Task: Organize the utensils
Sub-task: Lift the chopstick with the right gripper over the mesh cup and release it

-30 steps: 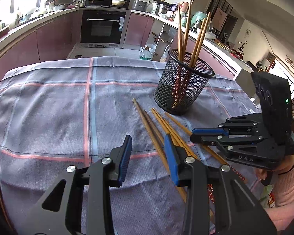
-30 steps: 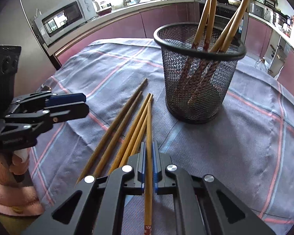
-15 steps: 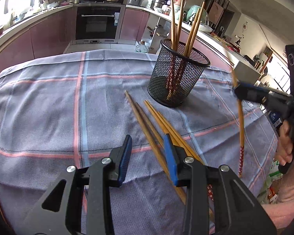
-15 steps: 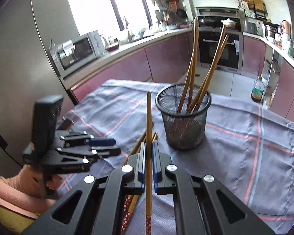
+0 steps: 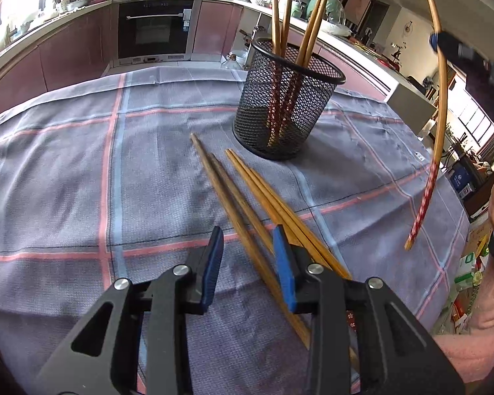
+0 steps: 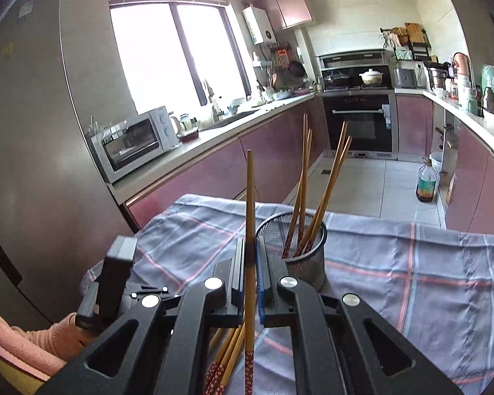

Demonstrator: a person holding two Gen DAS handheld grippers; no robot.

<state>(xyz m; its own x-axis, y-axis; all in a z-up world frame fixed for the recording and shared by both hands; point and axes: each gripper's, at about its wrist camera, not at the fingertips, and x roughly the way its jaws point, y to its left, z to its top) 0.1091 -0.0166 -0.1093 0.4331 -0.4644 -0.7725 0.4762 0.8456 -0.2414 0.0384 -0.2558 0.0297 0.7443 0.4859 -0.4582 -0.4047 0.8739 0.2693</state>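
Right gripper point(image 6: 250, 271) clamped on one chopstick point(image 6: 249, 217), raised above the table point(image 5: 66, 171), probably for dropping into the mesh holder point(image 5: 288, 112). Left gripper point(image 5: 247, 263) narrowly open, empty, low over remaining chopsticks point(image 5: 247, 197).

Left wrist view: the loose chopsticks point(image 5: 263, 217) run under the left gripper point(image 5: 247, 263), so their near ends are hidden. The right gripper point(image 5: 457, 52) is cut off at the right edge. Right wrist view: the left gripper point(image 6: 141, 293) is largely hidden; its opening cannot be judged there.
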